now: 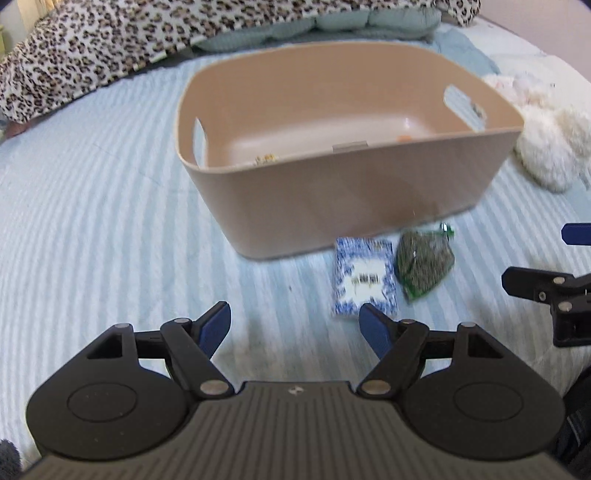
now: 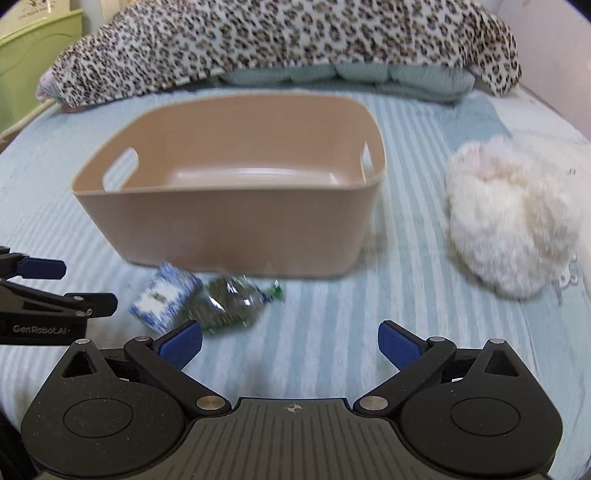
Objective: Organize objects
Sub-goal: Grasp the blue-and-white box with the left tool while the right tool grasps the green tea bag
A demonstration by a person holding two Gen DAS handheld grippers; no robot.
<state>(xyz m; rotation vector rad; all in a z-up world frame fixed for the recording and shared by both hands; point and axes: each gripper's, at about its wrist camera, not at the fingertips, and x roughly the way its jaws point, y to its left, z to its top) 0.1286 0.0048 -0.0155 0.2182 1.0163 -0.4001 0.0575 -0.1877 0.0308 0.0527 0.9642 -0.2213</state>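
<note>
Left wrist view looks across a bed covered in a pale blue striped bedspread (image 1: 92, 206), with a tan plastic bin (image 1: 343, 206) standing on it ahead of the left gripper (image 1: 295, 325). That gripper's blue-padded jaws are spread wide with nothing between them. Just in front of the bin's near wall lie two small packets side by side: a blue-and-white packet (image 1: 364, 282) and a clear bag of dark green contents (image 1: 424, 264), the two touching or nearly so. Inside the bin, a few small bits rest on the floor — too blurred to name.

Behind the bin a leopard-print blanket (image 1: 110, 48) is heaped over a pale green quilted cushion (image 1: 369, 22). A fluffy white plush (image 1: 546, 144) sits on the bedspread to the bin's right.

From the right wrist view, the right gripper (image 2: 290, 341) hangs low over the bedspread, its jaws likewise wide apart and holding nothing. The packets lie ahead and to its left, near the bin's wall — the left gripper's fingers reach in from the left edge beside them. A light green piece of furniture (image 2: 33, 55) stands past the bed in the far left corner.
</note>
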